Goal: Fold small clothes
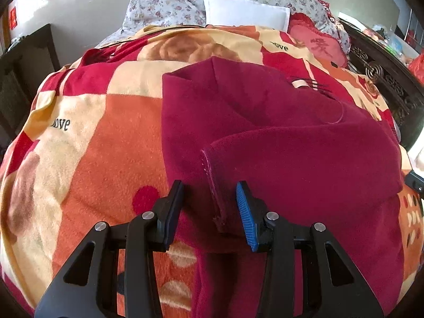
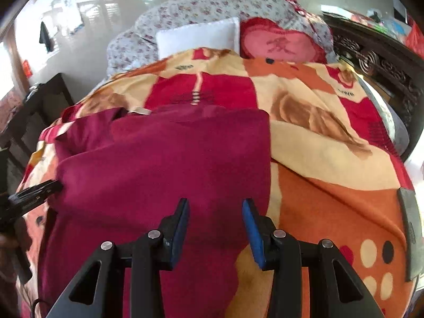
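A dark red fleece garment (image 1: 265,122) lies on the patterned blanket (image 1: 111,132), with one part folded over itself. Its stitched hem edge (image 1: 214,193) runs between the fingers of my left gripper (image 1: 210,206), which is open and holds nothing. In the right wrist view the same garment (image 2: 164,164) fills the middle and left. My right gripper (image 2: 216,225) is open just above its right edge, over the blanket (image 2: 331,164). The left gripper (image 2: 34,193) shows at the left edge there.
A white pillow (image 1: 246,13), a red heart cushion (image 2: 281,43) and a flowered quilt (image 1: 164,5) lie at the head of the bed. A dark carved headboard (image 2: 376,63) runs along the right. Dark furniture (image 1: 23,61) stands at the left. A dark flat object (image 2: 410,228) lies at the right edge.
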